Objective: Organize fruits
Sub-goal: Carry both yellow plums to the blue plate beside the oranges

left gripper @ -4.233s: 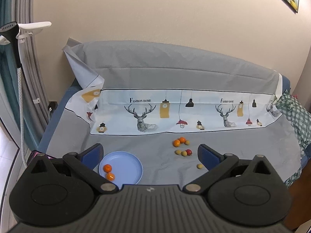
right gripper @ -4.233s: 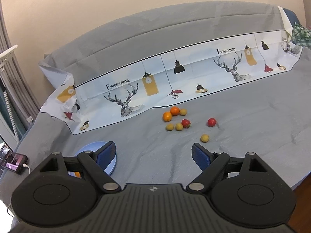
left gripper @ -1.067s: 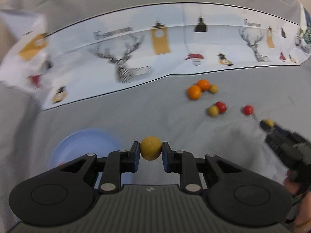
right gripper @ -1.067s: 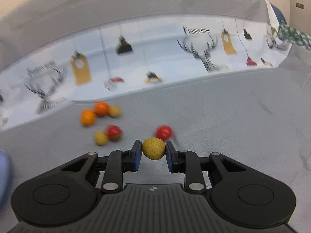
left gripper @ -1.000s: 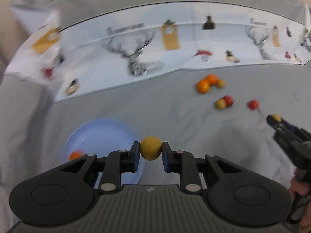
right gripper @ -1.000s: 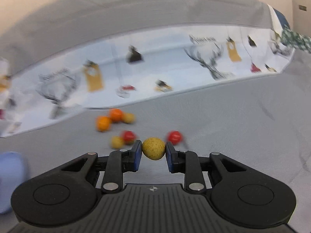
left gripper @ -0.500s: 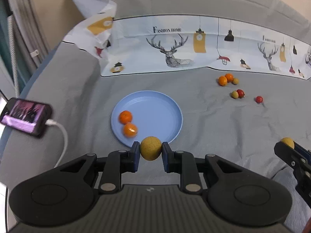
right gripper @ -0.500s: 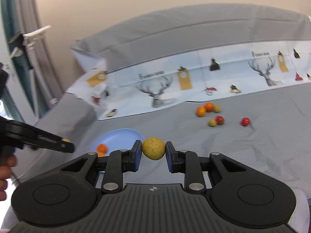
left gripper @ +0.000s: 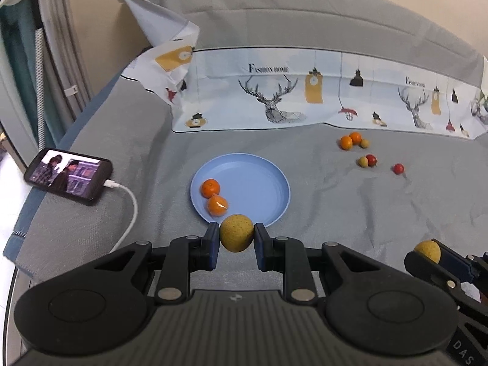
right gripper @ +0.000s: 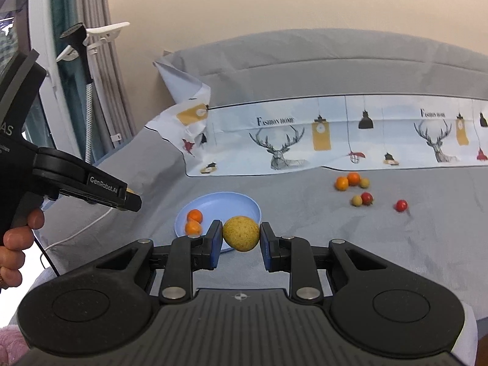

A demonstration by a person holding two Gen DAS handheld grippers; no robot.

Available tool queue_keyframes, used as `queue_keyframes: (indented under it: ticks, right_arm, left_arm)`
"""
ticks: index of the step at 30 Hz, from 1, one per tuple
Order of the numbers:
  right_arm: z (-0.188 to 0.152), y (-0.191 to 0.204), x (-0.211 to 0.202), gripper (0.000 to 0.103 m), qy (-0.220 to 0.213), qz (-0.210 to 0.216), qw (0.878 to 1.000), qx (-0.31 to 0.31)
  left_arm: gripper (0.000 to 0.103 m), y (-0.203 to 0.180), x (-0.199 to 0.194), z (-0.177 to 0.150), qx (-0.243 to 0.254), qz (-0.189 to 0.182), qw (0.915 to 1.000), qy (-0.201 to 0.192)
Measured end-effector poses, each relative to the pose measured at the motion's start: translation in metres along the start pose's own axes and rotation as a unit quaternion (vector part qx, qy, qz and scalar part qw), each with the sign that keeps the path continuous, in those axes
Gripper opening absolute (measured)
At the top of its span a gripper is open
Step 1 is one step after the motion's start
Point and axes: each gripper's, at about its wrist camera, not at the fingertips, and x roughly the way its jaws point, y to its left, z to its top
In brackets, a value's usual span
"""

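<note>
Left gripper (left gripper: pixel 236 238) fingers clamped, angled downward, right gripper (right gripper: pixel 241 233) fingers clamped, tilted slightly down

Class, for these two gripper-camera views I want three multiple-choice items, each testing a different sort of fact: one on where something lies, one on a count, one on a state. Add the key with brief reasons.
1. Where does the phone lie relative to the blue plate in the left wrist view?
A. To its left
B. On it
C. To its right

2. How many orange fruits lie in the plate?
A. None
B. Two
C. Four

3. What is the left gripper doing?
A. Open and empty
B. Shut on a red fruit
C. Shut on a yellow fruit

Key: 1 A, the phone rests left of the plate with its cable plugged in. 2 B, two oranges sit side by side. 3 C, both pads press the yellow fruit.
</note>
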Motion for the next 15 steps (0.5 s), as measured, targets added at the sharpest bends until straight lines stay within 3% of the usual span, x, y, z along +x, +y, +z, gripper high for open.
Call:
queue_keyframes:
  ticks: [15]
  right_arm:
    - [0.001, 0.022, 0.024, 0.028, 0.025, 0.039, 0.999, -0.026]
  left_arm:
    - [0.027, 0.043, -0.010, -0.012, -0.046, 0.035, 0.9982, -0.019]
